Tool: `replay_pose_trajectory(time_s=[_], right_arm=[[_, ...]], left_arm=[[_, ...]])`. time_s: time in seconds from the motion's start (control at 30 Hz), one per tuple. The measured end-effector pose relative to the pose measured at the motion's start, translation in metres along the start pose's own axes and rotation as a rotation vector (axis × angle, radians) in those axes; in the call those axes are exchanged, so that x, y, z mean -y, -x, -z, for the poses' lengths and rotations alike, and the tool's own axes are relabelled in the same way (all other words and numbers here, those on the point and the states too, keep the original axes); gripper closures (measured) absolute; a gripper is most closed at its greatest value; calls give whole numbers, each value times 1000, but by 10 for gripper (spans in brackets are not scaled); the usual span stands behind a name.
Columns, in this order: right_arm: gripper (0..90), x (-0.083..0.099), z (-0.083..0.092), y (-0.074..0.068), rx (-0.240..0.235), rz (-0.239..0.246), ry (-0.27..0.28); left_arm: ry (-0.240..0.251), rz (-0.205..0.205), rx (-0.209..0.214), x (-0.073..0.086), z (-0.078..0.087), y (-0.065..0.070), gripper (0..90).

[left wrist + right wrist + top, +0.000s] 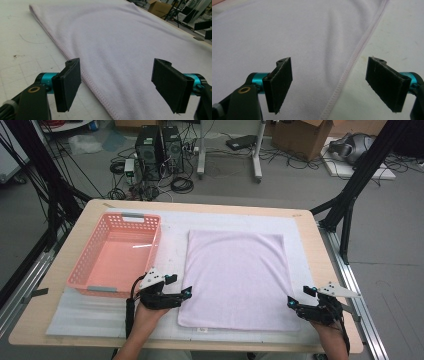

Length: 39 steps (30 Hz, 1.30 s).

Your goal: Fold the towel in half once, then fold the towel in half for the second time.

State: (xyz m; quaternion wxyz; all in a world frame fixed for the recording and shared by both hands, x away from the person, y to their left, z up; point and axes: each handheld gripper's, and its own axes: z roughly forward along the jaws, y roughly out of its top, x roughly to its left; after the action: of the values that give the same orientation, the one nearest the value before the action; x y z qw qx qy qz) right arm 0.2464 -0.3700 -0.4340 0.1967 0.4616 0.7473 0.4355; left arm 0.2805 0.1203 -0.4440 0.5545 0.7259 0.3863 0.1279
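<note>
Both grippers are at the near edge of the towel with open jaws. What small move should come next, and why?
Probably lower both and close on the near corners. The left gripper and right gripper each stand open, straddling a side hem of the flat towel, with nothing pinched yet. A grip there would let the towel be folded.

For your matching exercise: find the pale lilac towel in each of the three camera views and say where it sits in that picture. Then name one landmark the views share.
High view: the towel lies flat, centre-right on the table, right of the pink basket.
Left gripper view: it spreads from upper left across the middle and right.
Right gripper view: it covers the left and centre.
Shared landmark: its stitched hem, running between each gripper's open jaws.
</note>
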Motion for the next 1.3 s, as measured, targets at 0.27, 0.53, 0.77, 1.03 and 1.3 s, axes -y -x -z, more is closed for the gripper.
replay_pose_trajectory(time_s=[0.27,0.53,0.77,1.03,1.3], right_arm=[[200,3,3,1,3,0,-13],[200,3,1,1,2,-8,-17],[200,4,0,2,-1,-18,-25],[201,1,-6,7,-27,-22,-57],[226,-22,-17,21,-18,-45,-55]], left_arm=[[-10,1,11,0,-5,-1,242],[-6,12,14,0,-5,-2,243],[-6,24,24,-3,-6,-3,243],[1,48,27,-16,-17,-10,248],[3,77,10,-47,-45,-24,279]])
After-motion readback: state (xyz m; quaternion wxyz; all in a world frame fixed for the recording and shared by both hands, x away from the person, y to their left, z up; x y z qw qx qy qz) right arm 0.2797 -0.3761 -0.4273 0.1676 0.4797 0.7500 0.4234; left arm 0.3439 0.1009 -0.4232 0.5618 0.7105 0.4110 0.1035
